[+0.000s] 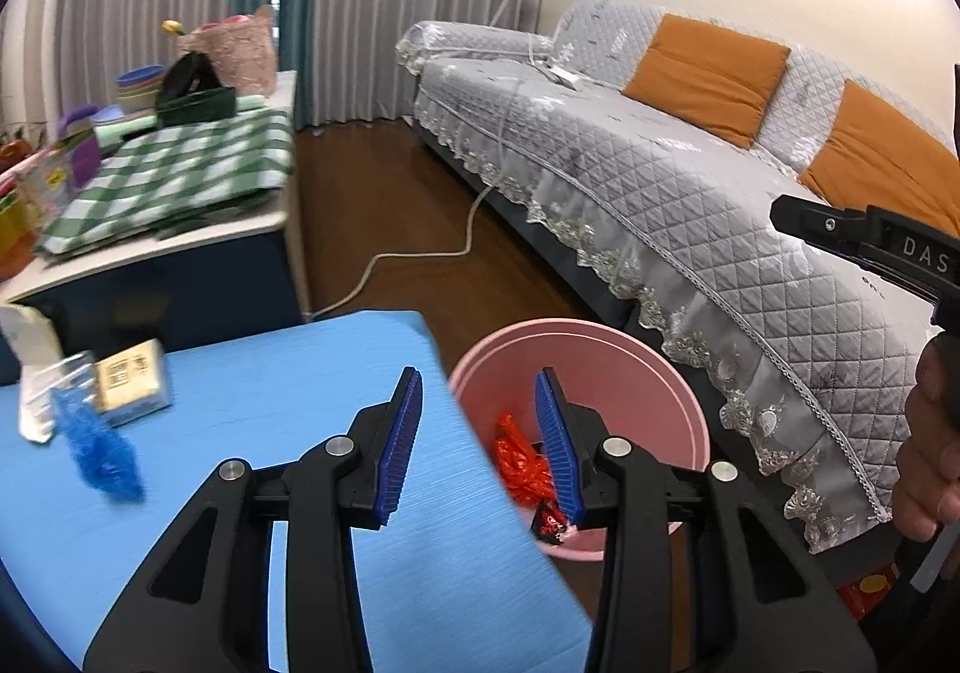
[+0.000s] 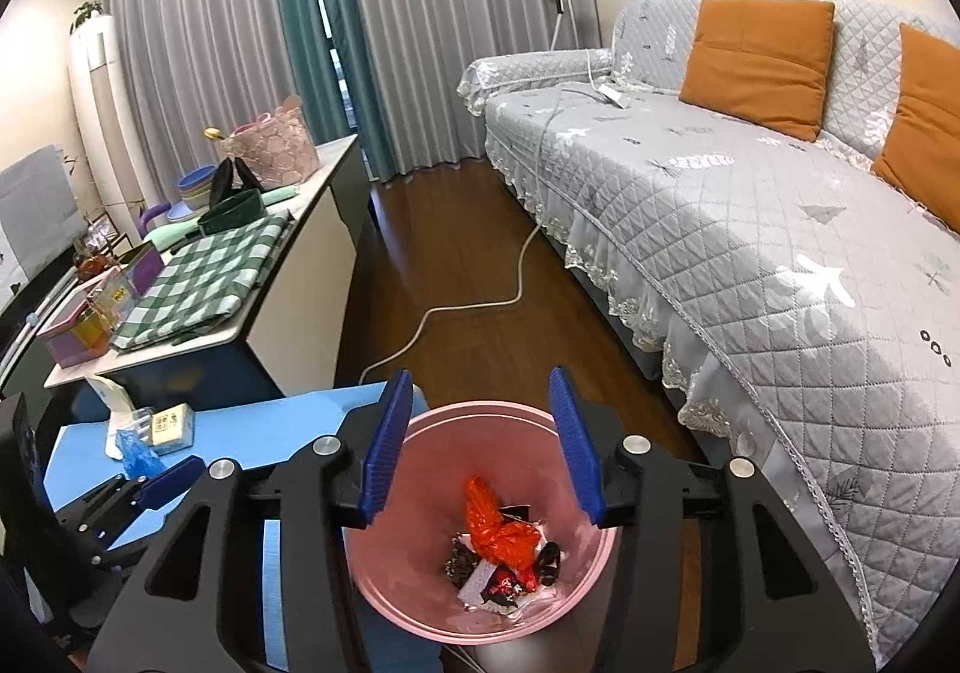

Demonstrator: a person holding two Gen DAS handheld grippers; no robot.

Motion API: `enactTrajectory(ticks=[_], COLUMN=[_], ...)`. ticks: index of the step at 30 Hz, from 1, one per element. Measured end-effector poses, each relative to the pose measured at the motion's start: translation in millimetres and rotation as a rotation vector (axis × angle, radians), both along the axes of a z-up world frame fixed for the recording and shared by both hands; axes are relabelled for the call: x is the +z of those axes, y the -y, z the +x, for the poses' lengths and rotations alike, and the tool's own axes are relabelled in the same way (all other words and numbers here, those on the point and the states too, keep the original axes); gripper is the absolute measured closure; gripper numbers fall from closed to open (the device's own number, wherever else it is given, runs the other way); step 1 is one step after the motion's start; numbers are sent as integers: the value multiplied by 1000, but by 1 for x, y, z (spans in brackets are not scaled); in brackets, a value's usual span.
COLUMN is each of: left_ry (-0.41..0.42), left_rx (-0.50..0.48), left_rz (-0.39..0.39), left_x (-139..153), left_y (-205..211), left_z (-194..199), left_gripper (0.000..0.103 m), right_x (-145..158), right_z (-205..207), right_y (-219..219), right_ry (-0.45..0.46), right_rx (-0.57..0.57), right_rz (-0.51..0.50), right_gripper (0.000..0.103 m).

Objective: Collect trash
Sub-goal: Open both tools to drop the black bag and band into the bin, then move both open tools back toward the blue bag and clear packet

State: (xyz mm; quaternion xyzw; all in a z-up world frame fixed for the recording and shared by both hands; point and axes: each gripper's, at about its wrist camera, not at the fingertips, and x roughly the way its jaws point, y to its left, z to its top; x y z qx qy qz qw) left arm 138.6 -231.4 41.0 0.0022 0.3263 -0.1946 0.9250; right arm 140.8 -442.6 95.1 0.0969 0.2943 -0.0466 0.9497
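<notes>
A pink bin (image 2: 384, 601) stands on the floor beside a blue table (image 1: 288, 373); it also shows in the left wrist view (image 1: 648, 373). Inside lie a crumpled red plastic bag (image 2: 501, 535) and several dark wrappers (image 2: 510, 583). My right gripper (image 2: 480, 442) is open and empty, directly above the bin. My left gripper (image 1: 480, 433) is open and empty over the table's right edge, next to the bin. On the table's far left lie a blue crumpled bag (image 1: 96, 451), a small cardboard box (image 1: 132, 382) and a clear wrapper (image 1: 42, 403).
A grey quilted sofa (image 2: 750, 229) with orange cushions (image 2: 756, 61) runs along the right. A white cable (image 2: 474, 307) crosses the wooden floor. A cluttered side table (image 2: 288, 265) with a green checked cloth (image 2: 204, 277) stands behind the blue table.
</notes>
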Motion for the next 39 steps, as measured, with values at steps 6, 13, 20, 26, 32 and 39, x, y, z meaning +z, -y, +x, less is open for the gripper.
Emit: enactTrajectory(ticks=[6,13,20,26,32,39], left_ry=[29,53,83,128,162,77], left_rx=[51,128,174,189,185,179], left_rz=[-5,2,15,60,102,81], left_x=[12,25,52,75,76,21], left_y=[-42,-104,-172,-227,-274,-315], left_z=[-23,-36,-33,-21,-2,25], left_gripper=[74,79,79,79,79,80], right_x=[12,29,40,37,25,-1], right_z=[-7,-12,-6,7,25,40], right_y=[-23,-58,-100,-142,-193,-248], right_ry=[32,103,139,125,100,56], right_rx=[43,100,168,232,314,417], right_rz=[-1,22,61,87,97,89], right_gripper=[55,67,77,80,80,80])
